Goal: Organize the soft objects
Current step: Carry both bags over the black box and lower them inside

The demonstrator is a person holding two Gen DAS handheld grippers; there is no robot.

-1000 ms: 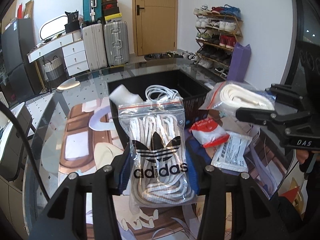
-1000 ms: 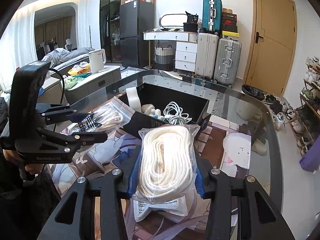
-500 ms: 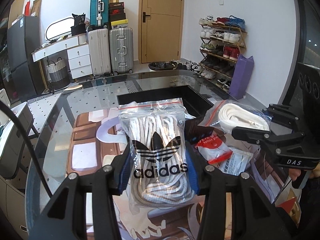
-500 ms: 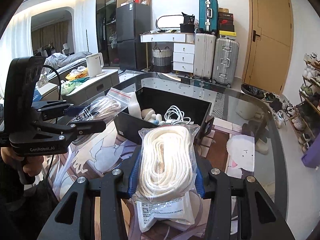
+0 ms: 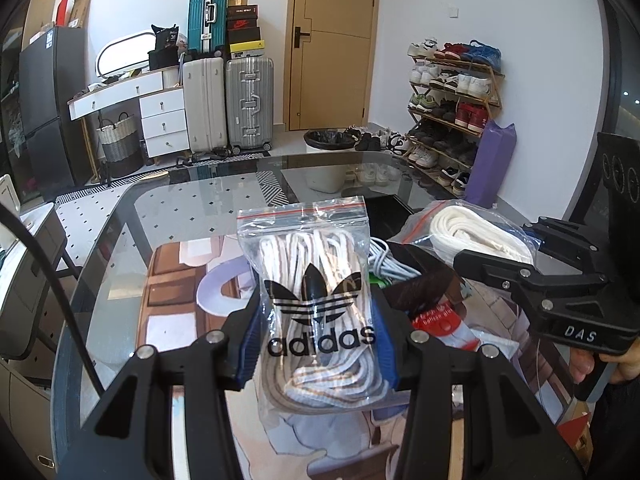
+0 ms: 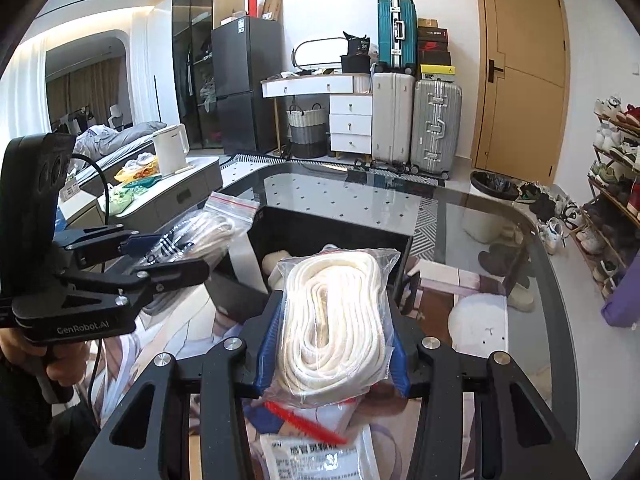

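My left gripper [image 5: 316, 344] is shut on a clear zip bag of white laces with a black adidas logo [image 5: 316, 304], held above the glass table. My right gripper [image 6: 332, 340] is shut on a clear bag of coiled cream rope [image 6: 334, 320], held just in front of the black bin [image 6: 320, 232]. The bin holds a white cable and pale soft items, partly hidden behind the bag. In the left wrist view the rope bag [image 5: 476, 236] and right gripper [image 5: 496, 264] are to the right; in the right wrist view the lace bag [image 6: 204, 232] and left gripper [image 6: 164, 256] are to the left.
On the table below lie a red-and-white packet [image 5: 440, 320] and a white printed pouch [image 6: 316, 456]. The glass table edge [image 6: 536, 240] curves round at right. Suitcases [image 5: 248, 104], a shoe rack [image 5: 452, 100] and a drawer unit stand beyond the table.
Both grippers have risen with their bags. The bin has dropped lower in both views, and the packets on the table now lie further below.
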